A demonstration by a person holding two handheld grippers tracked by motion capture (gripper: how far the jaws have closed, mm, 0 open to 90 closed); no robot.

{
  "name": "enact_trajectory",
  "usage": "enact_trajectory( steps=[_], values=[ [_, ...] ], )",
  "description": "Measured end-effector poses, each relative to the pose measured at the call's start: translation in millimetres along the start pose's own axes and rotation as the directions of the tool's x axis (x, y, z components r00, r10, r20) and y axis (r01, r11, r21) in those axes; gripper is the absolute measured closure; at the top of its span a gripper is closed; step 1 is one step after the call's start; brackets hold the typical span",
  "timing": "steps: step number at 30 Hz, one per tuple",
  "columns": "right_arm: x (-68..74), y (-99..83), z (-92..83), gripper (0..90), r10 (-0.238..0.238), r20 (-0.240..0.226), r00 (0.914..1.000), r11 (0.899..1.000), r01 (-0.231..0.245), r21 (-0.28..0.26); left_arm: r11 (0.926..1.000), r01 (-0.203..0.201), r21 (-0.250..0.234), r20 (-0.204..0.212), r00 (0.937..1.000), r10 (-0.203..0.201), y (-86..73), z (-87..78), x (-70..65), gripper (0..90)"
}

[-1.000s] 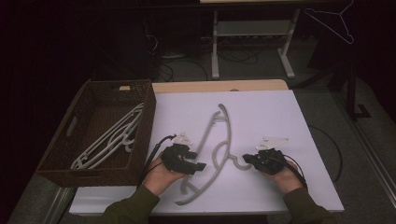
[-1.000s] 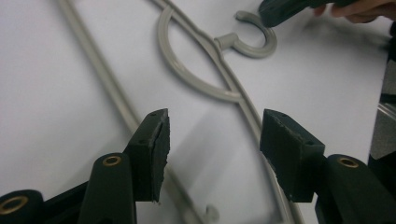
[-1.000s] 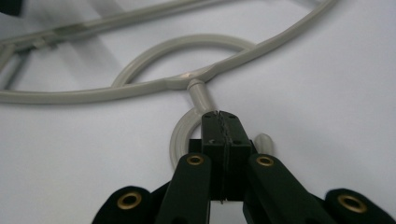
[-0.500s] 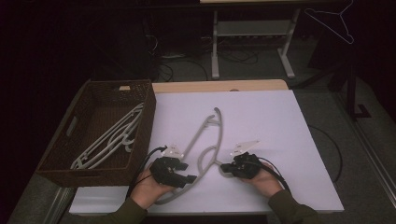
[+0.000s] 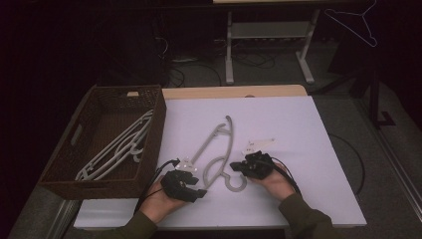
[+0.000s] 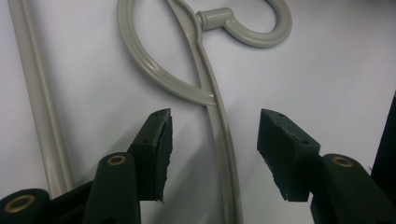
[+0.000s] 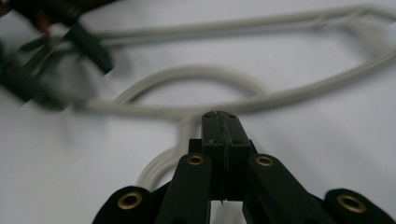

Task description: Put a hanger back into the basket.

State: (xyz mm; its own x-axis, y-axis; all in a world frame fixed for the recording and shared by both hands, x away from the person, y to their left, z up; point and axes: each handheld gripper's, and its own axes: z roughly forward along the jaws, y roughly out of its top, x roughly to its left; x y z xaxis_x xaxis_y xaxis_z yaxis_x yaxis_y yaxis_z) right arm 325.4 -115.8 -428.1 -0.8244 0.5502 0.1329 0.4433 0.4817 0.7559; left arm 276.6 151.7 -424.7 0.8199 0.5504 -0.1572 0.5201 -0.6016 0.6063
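Since the earlier frame, both hands have slid toward the near edge; the hanger (image 5: 217, 149) lies as before on the white surface (image 5: 298, 129). Left hand-held gripper (image 5: 191, 191): released, jaws spread either side of the hanger's arm, not touching it. Right hand-held gripper (image 5: 238, 167): jaws clenched together, empty, tips just beside the hook (image 7: 187, 74). Basket (image 5: 64, 164) at left holds more hangers (image 5: 117, 147).

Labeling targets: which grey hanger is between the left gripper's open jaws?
The hanger lying loose on the white table, not those in the basket.
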Motion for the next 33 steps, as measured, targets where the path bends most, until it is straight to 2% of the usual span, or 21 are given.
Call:
enact_trajectory(
  steps=[3,4,6,8,11,13,14,15,18,22,27,33],
  values=[
    [-14.3,21.4,9.9,89.9,0.004,0.042,0.9991,1.0,-0.004,-0.01,0.9998,0.004,-0.018,0.003,1.0,-0.004,0.1,-1.2,0.5,41.4],
    [-18.6,26.5,13.4,89.8,-0.003,0.049,0.9988,1.0,0.003,-0.016,0.9999,-0.011,-0.005,0.001,0.9999,0.011,0.1,-2.5,2.2,40.7],
    [-27.4,41.1,23.5,89.8,0.011,0.075,0.9971,1.0,-0.009,-0.024,0.9999,-0.012,-0.009,0.002,0.9999,0.012,-0.3,-3.0,3.5,39.1],
    [-38.2,55.0,35.8,89.9,0.015,0.095,0.9954,1.0,-0.012,-0.025,0.9997,0.006,-0.025,0.008,1.0,-0.006,-0.3,-2.8,2.4,38.6],
    [-51.6,73.5,52.2,89.9,0.045,0.12,0.9918,0.999,-0.043,-0.019,0.9997,-0.009,-0.023,0.009,0.9999,0.01,0.2,-2.9,2.3,38.1],
    [-59.4,83.2,61.4,89.9,0.047,0.137,0.9894,0.999,-0.047,-0.006,0.9997,-0.007,-0.022,0.01,0.9999,0.007,0.1,-2.4,1.5,38.1],
    [-63.9,86.6,65.8,89.9,0.033,0.145,0.9888,0.999,-0.032,-0.003,0.9998,-0.006,-0.021,0.013,0.9999,0.006,0.2,-2.3,1.3,38.1],
    [-66.9,89.9,69.7,89.9,0.048,0.153,0.9871,0.999,-0.049,0.004,0.9997,-0.012,-0.02,0.012,0.9999,0.012,0.3,-2.4,1.3,38.2],
    [-76.7,95.5,79.4,89.9,0.069,0.171,0.9828,0.997,-0.071,0.01,0.9997,-0.01,-0.02,0.014,0.9998,0.01,0.4,-2.5,0.7,38.1],
    [-85.1,98.6,89.0,89.9,0.07,0.179,0.9813,0.997,-0.076,0.029,0.9998,-0.014,-0.014,0.013,0.9998,0.014,0.0,-2.1,0.8,38.2],
    [-89.5,101.1,99.6,89.9,0.049,0.198,0.9789,0.994,-0.067,0.088,0.9998,-0.015,-0.011,0.013,0.9998,0.015,0.2,-2.1,1.1,38.3],
    [-90.8,102.6,105.6,90.0,0.046,0.194,0.9799,0.991,-0.069,0.111,0.9998,-0.016,-0.01,0.011,0.9998,0.016,0.0,-1.8,0.6,38.5]
  ],
)
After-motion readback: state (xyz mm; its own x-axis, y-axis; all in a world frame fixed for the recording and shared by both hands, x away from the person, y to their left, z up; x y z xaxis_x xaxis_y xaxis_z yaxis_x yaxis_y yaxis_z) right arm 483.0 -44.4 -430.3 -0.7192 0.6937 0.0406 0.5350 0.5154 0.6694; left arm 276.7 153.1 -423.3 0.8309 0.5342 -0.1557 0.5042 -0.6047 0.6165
